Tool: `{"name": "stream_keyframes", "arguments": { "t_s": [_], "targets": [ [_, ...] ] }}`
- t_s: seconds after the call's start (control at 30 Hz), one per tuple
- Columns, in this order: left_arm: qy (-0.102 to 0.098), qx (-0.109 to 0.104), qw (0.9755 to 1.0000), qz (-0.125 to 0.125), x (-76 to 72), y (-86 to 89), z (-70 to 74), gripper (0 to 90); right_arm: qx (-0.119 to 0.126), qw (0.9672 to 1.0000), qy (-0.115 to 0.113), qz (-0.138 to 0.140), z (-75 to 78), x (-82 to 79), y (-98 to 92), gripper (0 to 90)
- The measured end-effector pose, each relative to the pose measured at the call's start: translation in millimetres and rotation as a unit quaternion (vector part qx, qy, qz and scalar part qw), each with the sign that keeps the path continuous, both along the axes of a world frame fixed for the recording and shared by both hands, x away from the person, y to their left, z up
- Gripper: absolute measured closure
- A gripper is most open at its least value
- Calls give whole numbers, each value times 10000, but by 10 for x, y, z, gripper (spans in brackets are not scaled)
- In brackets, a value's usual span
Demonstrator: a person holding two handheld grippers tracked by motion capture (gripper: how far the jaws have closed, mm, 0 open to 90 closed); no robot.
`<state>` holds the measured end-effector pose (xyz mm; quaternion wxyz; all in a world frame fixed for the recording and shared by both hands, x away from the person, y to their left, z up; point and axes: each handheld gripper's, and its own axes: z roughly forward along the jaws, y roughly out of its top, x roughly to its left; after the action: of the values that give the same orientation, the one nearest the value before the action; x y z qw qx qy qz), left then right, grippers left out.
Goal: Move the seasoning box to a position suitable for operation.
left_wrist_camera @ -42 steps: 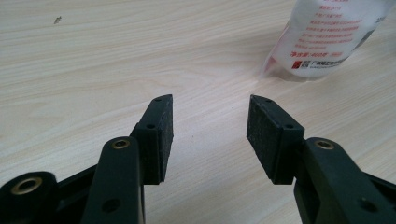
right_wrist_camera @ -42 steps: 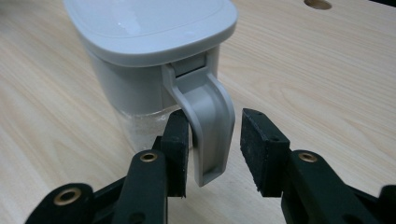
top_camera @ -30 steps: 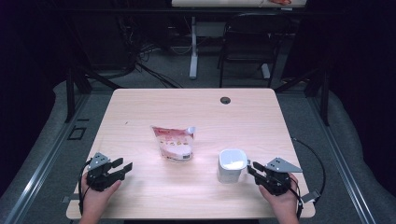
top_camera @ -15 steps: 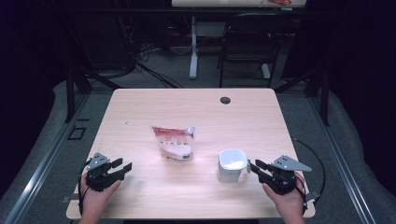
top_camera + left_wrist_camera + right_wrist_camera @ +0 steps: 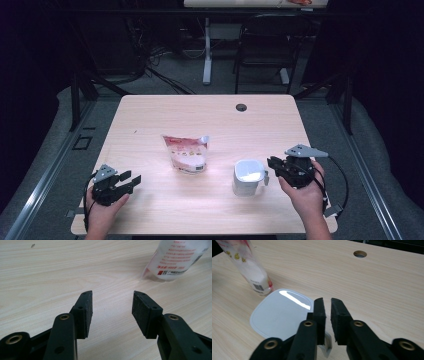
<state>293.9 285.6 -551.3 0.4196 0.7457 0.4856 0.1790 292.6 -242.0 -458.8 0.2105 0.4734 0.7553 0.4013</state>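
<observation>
White square cup (image 5: 248, 176) upright on the wooden table (image 5: 150, 120), near the front edge, right of centre; lid or top face glossy, small handle on the side facing the right gripper (image 5: 278, 168). In the right gripper view, cup (image 5: 279, 312) just below and ahead of the jaws, handle (image 5: 326, 346) partly showing beneath them.

Right gripper (image 5: 327, 302): jaws nearly closed, narrow slit left between the pads, nothing clamped between them; closing just now. Raised slightly off the table, tips just beside the cup's handle side; contact with the handle not resolvable. Held from behind by the right hand (image 5: 306, 192).

Pouch (image 5: 186, 153), red-and-white print, lying flat near table centre, just left of and behind the cup, not touching it. Barcode end (image 5: 259, 286) of the pouch close to the cup's far corner.

Left gripper (image 5: 134, 180): low over the table near the front-left corner, well apart from cup and pouch. Jaws standing wide apart, pads (image 5: 83, 312) bare, only wood grain between them. Pouch corner (image 5: 175, 260) ahead at upper right of the left gripper view.

Round cable hole (image 5: 241, 107) near the table's far edge.
</observation>
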Motion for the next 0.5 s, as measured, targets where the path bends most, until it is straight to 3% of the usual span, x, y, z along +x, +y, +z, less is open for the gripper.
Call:
{"name": "stream_keyframes", "arguments": {
  "t_s": [0.2, 0.5],
  "targets": [
    [8, 5, 10000, -18, 3, 0, -7, 515, -185, 9998, 42, 21, 93, -37, 118, 900],
    [-3, 16, 10000, -18, 0, 2, -2, 514, -315, 9992, 261, 45, -6, -42, 207, 900]
  ]
}}
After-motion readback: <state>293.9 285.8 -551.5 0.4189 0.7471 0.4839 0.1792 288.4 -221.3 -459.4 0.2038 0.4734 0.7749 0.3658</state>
